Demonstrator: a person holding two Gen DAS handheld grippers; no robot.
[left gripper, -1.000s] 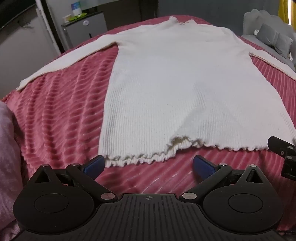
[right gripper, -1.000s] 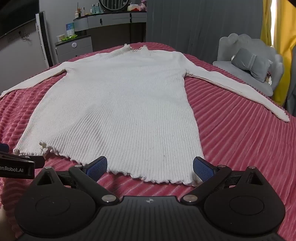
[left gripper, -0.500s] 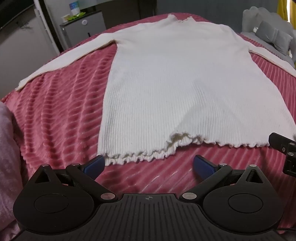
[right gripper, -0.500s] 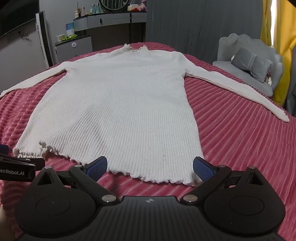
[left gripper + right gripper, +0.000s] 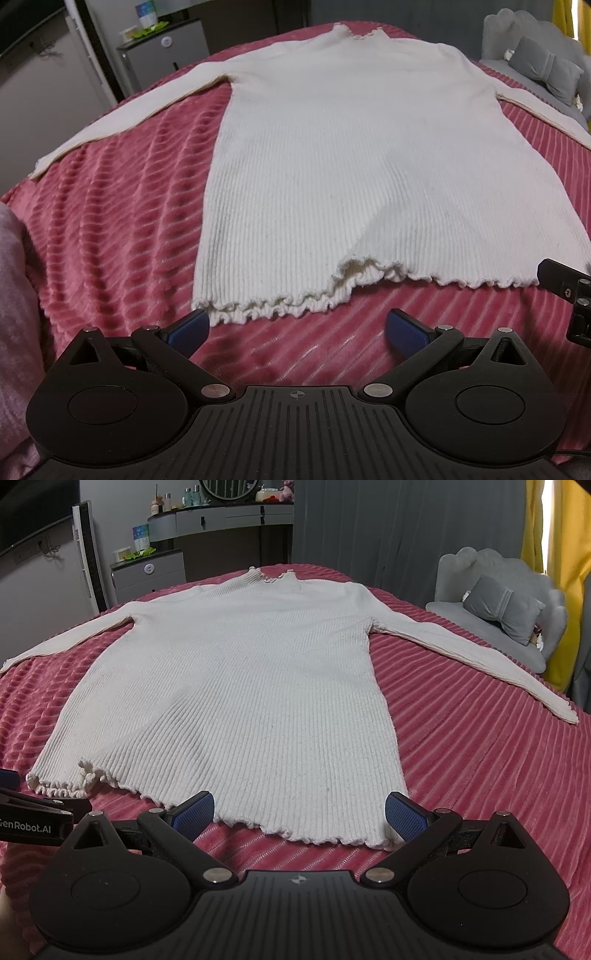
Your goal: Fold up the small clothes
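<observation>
- A pink ribbed bedspread [image 5: 480, 760] covers the bed and fills both frames.
- The cream ribbed sweater [image 5: 236, 701] lies flat at frame centre, long axis running bottom to top: neck at the top, ruffled hem [image 5: 280, 310] at the bottom, sleeves spread sideways.
- The left hand-held gripper [image 5: 297, 328] and the right hand-held gripper [image 5: 299, 812] are both spread wide at the hem, empty.

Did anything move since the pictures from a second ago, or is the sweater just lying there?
Almost nothing moved. The left gripper crept slightly forward toward the frilly hem of the white sweater. Nothing was grabbed or let go. The right gripper stayed put over the hem's other corner, both grippers stayed open, and the sweater lay flat on the pink bedspread, sleeves spread.
</observation>
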